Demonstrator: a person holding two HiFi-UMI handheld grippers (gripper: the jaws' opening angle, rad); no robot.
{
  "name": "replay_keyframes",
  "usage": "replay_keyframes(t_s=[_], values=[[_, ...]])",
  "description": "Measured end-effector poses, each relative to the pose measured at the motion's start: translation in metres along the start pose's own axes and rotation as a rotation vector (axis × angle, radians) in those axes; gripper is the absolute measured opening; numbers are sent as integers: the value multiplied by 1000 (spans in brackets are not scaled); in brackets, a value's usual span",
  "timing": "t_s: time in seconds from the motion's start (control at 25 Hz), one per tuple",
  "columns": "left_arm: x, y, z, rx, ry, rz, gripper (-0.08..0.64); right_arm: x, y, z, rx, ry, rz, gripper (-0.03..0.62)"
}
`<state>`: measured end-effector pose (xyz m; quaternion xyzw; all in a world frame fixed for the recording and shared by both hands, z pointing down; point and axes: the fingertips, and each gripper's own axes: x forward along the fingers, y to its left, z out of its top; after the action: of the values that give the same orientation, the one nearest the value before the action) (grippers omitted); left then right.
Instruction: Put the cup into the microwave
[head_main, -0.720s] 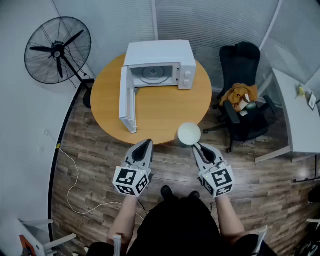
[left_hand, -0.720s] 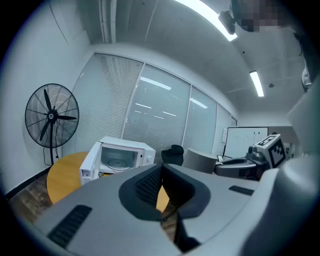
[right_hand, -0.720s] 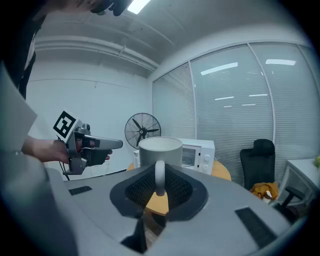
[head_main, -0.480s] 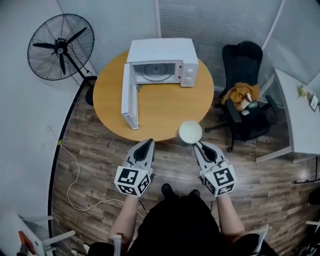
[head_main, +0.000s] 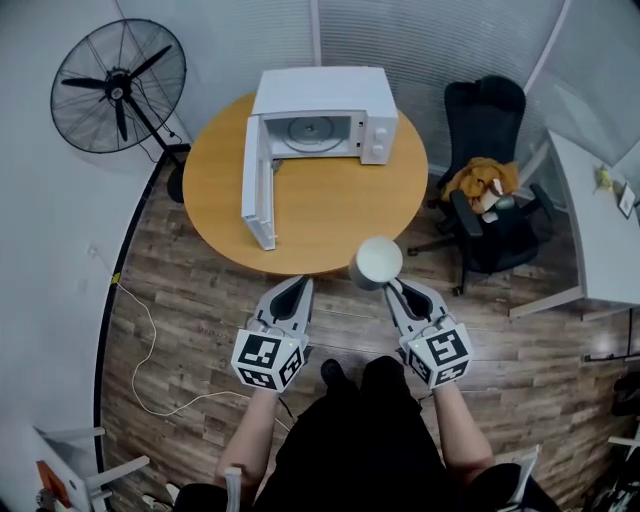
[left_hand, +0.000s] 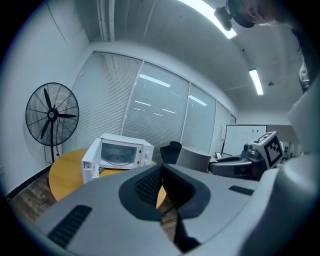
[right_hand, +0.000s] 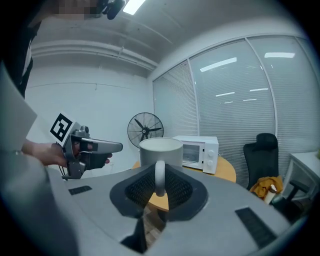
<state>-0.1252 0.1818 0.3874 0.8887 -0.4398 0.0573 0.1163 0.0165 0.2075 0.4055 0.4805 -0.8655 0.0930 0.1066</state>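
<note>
A white cup (head_main: 377, 262) hangs over the near edge of the round wooden table (head_main: 330, 215). My right gripper (head_main: 393, 290) is shut on its handle. In the right gripper view the cup (right_hand: 160, 150) stands upright just past the jaws, with its handle pinched between the pads of my right gripper (right_hand: 159, 186). The white microwave (head_main: 320, 115) sits at the table's far side with its door (head_main: 255, 195) swung open to the left, and the glass turntable shows inside. My left gripper (head_main: 298, 286) is level beside the right one, shut and empty, as the left gripper view (left_hand: 161, 167) also shows.
A standing fan (head_main: 118, 85) is at the far left. A black office chair (head_main: 490, 190) with an orange-brown bundle on it stands right of the table. A white cable (head_main: 140, 330) lies on the wooden floor. A desk edge (head_main: 600, 230) is at the right.
The table and microwave have slid slightly up in the head view. Both grippers keep their pose, and the cup stays in the right gripper's grip. The person's legs have shifted forward.
</note>
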Motion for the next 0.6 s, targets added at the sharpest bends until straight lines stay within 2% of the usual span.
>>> replay_keyframes(t_s=[0.32, 0.6], values=[[15, 5, -11, -6, 33, 0, -6, 13, -10, -4, -6, 0, 16, 52], [50, 13, -11, -20, 39, 45, -6, 43, -42, 7, -22, -15, 48, 52]])
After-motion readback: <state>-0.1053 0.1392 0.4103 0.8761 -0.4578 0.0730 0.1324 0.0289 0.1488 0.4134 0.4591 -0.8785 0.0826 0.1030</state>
